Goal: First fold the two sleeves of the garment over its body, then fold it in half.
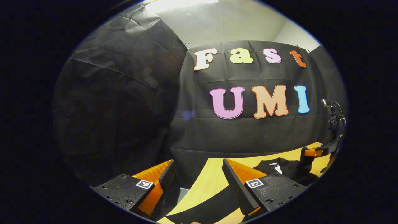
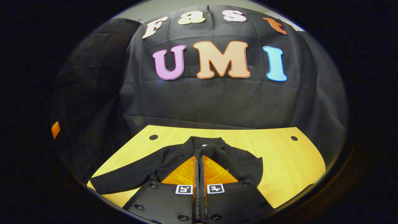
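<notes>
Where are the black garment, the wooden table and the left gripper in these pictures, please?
black garment (image 2: 174, 161): right gripper view, its left shoulder.
wooden table (image 2: 279, 155): right gripper view, bare top.
left gripper (image 1: 199, 175): left gripper view, gap between its fingertips.

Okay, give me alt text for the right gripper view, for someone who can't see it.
A black garment lies spread on a light wooden table, one sleeve stretched out to the left. The right gripper sits low over the garment's middle, fingers closed together. Black cloth walls the booth behind.
</notes>
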`<state>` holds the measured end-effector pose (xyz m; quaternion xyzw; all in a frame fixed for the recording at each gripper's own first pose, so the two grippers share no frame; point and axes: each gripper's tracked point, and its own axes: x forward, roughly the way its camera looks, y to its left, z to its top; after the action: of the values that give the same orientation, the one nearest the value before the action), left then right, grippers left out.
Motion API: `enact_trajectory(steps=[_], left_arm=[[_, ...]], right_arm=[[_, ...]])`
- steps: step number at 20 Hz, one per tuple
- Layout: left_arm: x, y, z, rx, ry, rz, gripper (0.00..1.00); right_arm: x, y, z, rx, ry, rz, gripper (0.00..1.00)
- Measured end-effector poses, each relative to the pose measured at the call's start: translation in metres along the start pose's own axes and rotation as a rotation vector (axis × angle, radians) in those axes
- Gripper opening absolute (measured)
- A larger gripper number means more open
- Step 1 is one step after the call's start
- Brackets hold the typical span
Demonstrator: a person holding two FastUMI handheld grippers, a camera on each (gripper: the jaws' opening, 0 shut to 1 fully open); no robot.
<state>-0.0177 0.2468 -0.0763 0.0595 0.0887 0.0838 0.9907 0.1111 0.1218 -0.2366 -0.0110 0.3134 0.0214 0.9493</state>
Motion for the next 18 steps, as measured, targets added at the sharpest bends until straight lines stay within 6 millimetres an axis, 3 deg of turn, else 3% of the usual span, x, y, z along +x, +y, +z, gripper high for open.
enact_trajectory(steps=[6,10,12,13,16,18], left_arm=[[0.0,0.025,-0.018,0.01,0.048,0.021,0.93],[0.003,0.028,-0.038,-0.004,0.106,0.009,0.93],[0.005,0.029,-0.05,0.005,0.134,0.0,0.92],[0.006,0.029,-0.057,0.016,0.148,-0.007,0.94],[0.008,0.025,-0.079,0.03,0.197,-0.03,0.94],[0.007,0.021,-0.097,0.006,0.249,-0.044,0.94]], right_arm=[[0.034,0.04,-0.024,-0.024,0.084,0.036,0.02],[0.043,0.062,-0.031,0.002,0.12,0.072,0.0],[0.042,0.079,-0.029,0.023,0.112,0.13,0.04],[0.039,0.088,-0.024,0.04,0.099,0.167,0.24],[0.031,0.086,-0.005,0.036,0.029,0.16,1.0],[0.029,0.08,-0.002,0.035,0.017,0.148,0.94]])
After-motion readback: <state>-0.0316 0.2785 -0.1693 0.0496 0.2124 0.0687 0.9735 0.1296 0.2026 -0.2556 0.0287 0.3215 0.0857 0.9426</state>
